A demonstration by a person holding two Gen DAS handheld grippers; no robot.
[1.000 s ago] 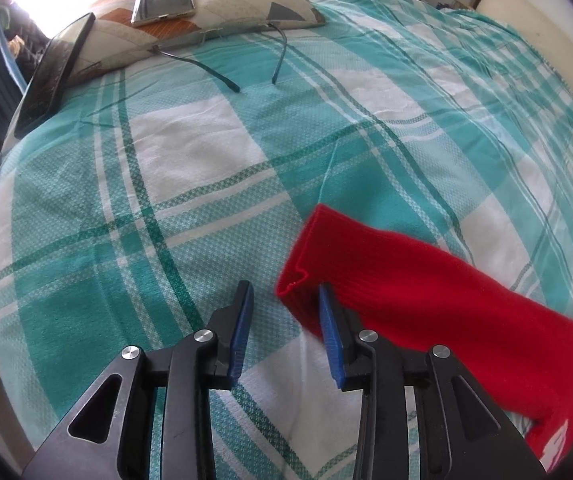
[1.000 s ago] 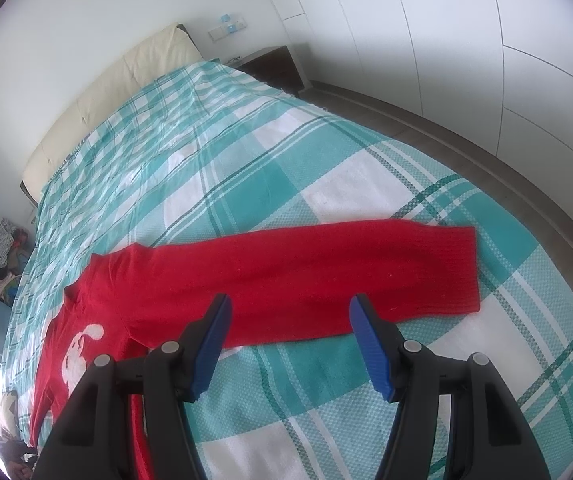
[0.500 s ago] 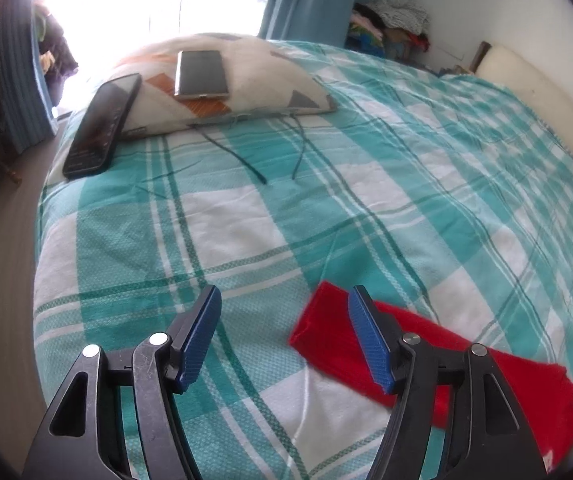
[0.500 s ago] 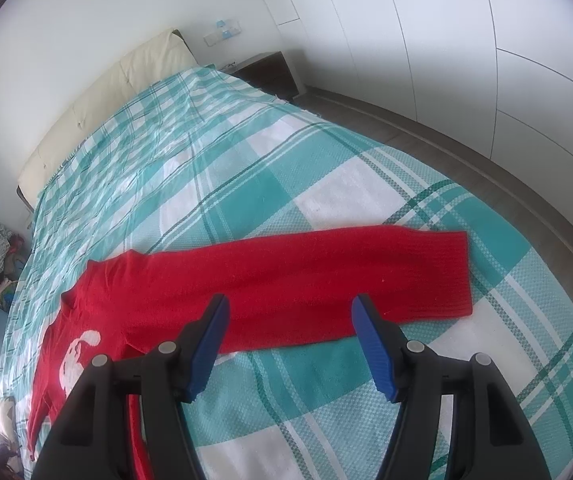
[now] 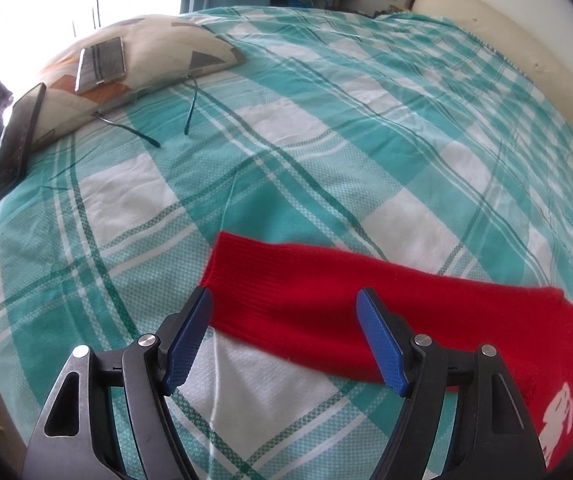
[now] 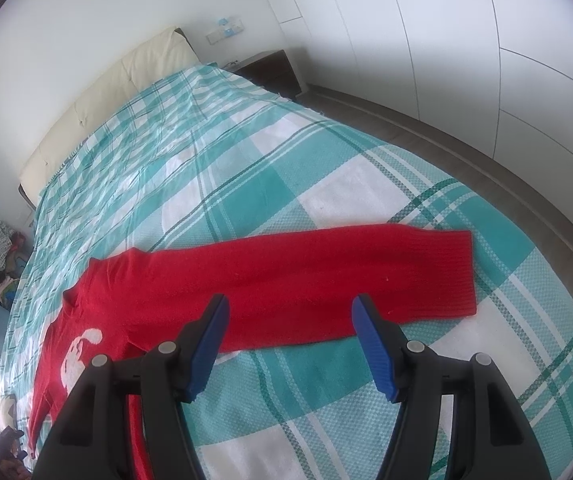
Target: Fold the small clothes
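Observation:
A red knit sweater (image 5: 326, 304) with a white print lies flat on the teal and white checked bedspread (image 5: 246, 152). In the left wrist view one sleeve runs from its cuff at the centre to the body at the lower right. My left gripper (image 5: 284, 336) hovers over that cuff end, its jaws still opening, with nothing pressed between the blue pads. In the right wrist view the other sleeve (image 6: 326, 276) stretches out to the right. My right gripper (image 6: 290, 344) stands open above the sleeve's near edge, holding nothing.
A patterned pillow (image 5: 150, 60) at the bed's far left corner carries a phone (image 5: 100, 64); a dark tablet (image 5: 16, 140) leans against it, with spectacles (image 5: 158, 120) beside. A cream headboard (image 6: 126, 84), a nightstand (image 6: 274, 72) and white wardrobe doors (image 6: 466, 60) border the bed.
My left gripper let go of the sleeve cuff, opened wide and drew back upward; the cuff now lies flat. The right gripper stayed where it was.

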